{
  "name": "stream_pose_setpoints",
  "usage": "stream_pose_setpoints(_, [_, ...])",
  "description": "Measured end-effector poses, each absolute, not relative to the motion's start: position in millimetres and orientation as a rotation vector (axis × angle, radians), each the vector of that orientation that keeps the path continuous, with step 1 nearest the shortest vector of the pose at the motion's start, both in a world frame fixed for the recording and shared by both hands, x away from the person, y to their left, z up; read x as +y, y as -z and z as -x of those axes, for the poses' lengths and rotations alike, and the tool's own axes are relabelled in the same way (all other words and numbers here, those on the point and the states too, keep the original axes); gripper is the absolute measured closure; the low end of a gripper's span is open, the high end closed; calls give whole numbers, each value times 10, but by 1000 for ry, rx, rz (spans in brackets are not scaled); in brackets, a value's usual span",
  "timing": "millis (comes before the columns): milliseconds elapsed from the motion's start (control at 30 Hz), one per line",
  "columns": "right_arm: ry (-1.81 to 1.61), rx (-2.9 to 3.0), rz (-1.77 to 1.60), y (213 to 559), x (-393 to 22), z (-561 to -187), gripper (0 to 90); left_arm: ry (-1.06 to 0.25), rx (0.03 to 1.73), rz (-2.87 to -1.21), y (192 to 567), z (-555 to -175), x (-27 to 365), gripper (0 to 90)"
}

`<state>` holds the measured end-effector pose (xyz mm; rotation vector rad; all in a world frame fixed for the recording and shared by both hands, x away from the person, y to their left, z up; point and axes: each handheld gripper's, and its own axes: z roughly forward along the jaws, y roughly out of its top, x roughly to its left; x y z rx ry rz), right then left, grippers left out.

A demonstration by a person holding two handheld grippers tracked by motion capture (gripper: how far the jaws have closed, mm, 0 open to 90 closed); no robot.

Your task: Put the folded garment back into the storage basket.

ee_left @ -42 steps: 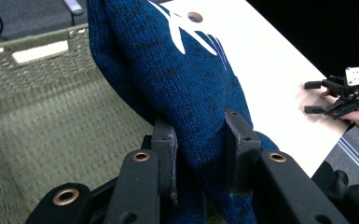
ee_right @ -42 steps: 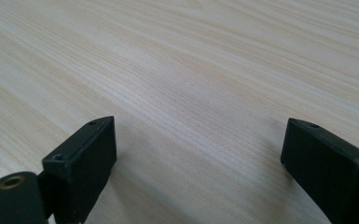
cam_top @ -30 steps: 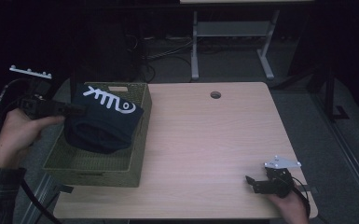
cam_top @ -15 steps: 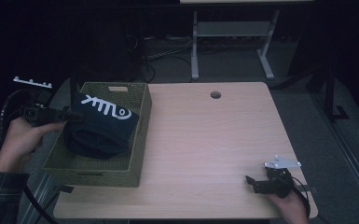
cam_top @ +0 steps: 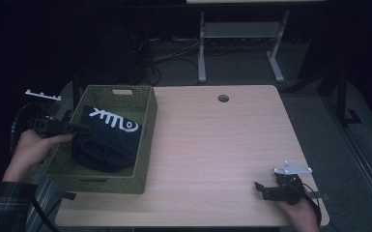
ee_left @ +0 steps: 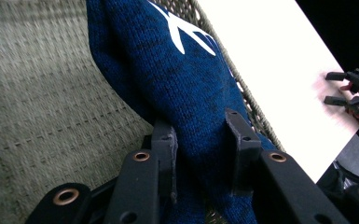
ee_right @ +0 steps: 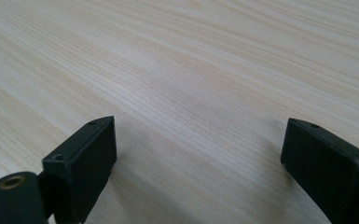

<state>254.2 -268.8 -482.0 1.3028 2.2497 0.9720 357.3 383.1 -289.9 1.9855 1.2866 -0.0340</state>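
Observation:
A dark blue knit garment (cam_top: pixel 107 140) with white lettering lies bunched in the green woven basket (cam_top: pixel 147 145) at the table's left. My left gripper (cam_top: pixel 83 128) reaches over the basket's left wall and is shut on the garment's edge. In the left gripper view the blue knit (ee_left: pixel 191 84) is pinched between the two black jaws. My right gripper (cam_top: pixel 260 189) rests low over the table near the front right corner, jaws wide apart. Bare wood lies between them in the right gripper view (ee_right: pixel 198 140).
The light wooden table (cam_top: pixel 222 145) has a round cable hole (cam_top: pixel 223 98) near its far edge. A white metal frame (cam_top: pixel 241 38) and cables stand on the dark floor behind. The table's right half is bare wood.
My left gripper has come down with the garment, which has sunk from above the rim into the basket. The right gripper has stayed put.

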Motion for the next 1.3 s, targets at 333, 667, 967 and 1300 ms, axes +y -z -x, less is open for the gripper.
stream_pose_setpoints(333, [-972, 2250, -1304, 4820, -2687, -2541, 100, 47, 1316, -2011, 3097, -3671, 3888, 692])
stream_pose_setpoints(667, [-972, 2250, -1304, 4820, -2687, -2541, 100, 51, 1374, -2058, 3311, -3765, 3947, 688])
stream_pose_setpoints(967, [-972, 2250, -1303, 4820, -2687, -2542, 101, 13, 1404, -2115, 3434, -3838, 3926, 662])
stream_pose_setpoints(1300, [-972, 2250, -1303, 4820, -2687, -2542, 101, -115, 1453, -2204, 3495, -3860, 3885, 561])
